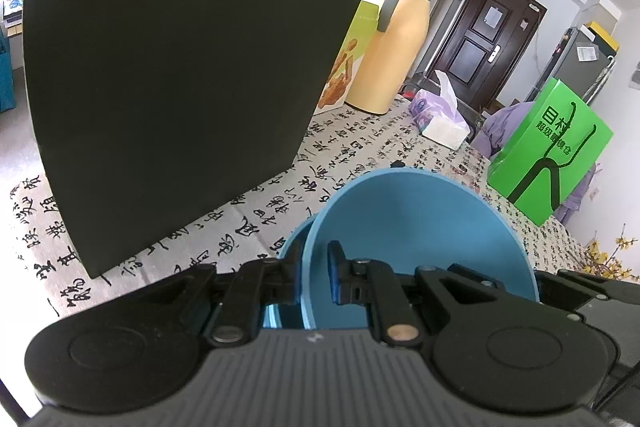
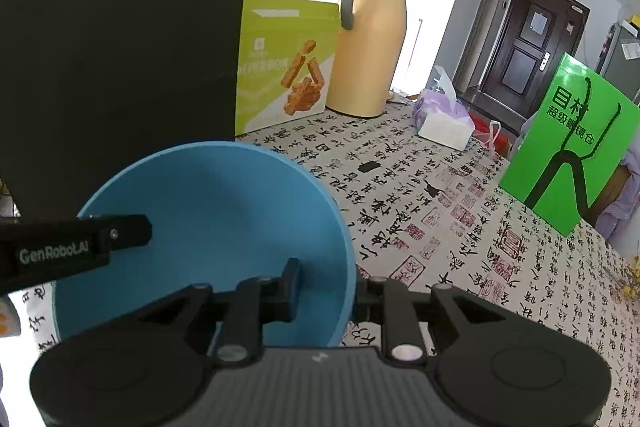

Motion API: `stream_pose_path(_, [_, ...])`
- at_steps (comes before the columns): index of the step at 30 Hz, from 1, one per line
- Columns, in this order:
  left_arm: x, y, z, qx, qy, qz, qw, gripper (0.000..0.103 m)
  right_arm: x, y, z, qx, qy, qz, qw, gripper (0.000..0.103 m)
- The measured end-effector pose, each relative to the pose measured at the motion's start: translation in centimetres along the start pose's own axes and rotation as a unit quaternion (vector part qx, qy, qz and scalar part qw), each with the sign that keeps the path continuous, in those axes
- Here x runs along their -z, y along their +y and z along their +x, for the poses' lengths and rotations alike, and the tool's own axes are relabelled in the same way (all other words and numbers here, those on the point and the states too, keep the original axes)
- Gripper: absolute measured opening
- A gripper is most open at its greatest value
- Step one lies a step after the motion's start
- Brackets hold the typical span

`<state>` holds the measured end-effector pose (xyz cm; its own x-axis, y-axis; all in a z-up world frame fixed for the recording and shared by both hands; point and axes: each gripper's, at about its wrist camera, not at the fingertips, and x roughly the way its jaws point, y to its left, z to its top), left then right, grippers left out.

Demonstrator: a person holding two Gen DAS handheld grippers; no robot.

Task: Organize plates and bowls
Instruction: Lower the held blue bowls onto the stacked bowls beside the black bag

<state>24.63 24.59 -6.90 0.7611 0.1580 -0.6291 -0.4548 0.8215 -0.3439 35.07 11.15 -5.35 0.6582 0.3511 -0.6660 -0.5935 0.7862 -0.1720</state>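
Your left gripper is clamped on the blue bowl's rim, a second rim showing beside it. Your right gripper straddles the bowl's rim over the bench; I can't tell whether it grips. Stacking seems underway; next, seat the bowl squarely before letting go.

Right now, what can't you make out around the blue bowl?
Left wrist view: the dark panel hides most of the snack box.
Left wrist view: the left tongs hide the base of the blue bowl; what it rests on is unclear.
Right wrist view: the right tongs hide the bowl's near rim; yellow flowers are cut by the right edge.
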Motion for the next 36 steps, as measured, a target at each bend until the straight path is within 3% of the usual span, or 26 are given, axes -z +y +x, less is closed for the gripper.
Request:
stream_pose_path(12, [-0.1, 0.8, 0.4, 0.017, 0.014, -0.018, 0.9996, 0.014, 0.1, -0.3, 0.4, -0.019, 0.01, 0.014, 1.0, 0.024])
stream_pose_path(19, [-0.1, 0.9, 0.3, 0.035, 0.015, -0.023, 0.999, 0.027, -0.1, -1.5, 0.1, -0.05, 0.018, 0.054, 0.997, 0.026])
stream_pose_path(22, [-0.2, 0.9, 0.2, 0.039, 0.016, -0.027, 0.9987, 0.03, -0.1, -2.0, -0.5, -0.053, 0.011, 0.062, 0.997, 0.033])
stream_pose_path(28, [-0.2, 0.9, 0.1, 0.041, 0.015, -0.032, 0.9986, 0.03, 0.0, -3.1, -1.6, -0.057, 0.0, 0.072, 0.996, 0.033])
stream_pose_path(30, [-0.2, 0.9, 0.1, 0.04, 0.015, -0.033, 0.9986, 0.03, 0.2, -3.3, -1.9, -0.057, -0.002, 0.074, 0.996, 0.029])
stream_pose_path(32, [-0.2, 0.8, -0.1, 0.039, 0.009, -0.029, 0.9988, 0.029, 0.4, -3.3, -2.1, -0.066, -0.002, 0.072, 0.995, 0.012])
stream_pose_path(36, [-0.6, 0.1, -1.3, 0.016, -0.022, -0.011, 0.9996, 0.025, 0.5, -2.7, -2.2, -0.054, -0.009, 0.063, 0.996, 0.006])
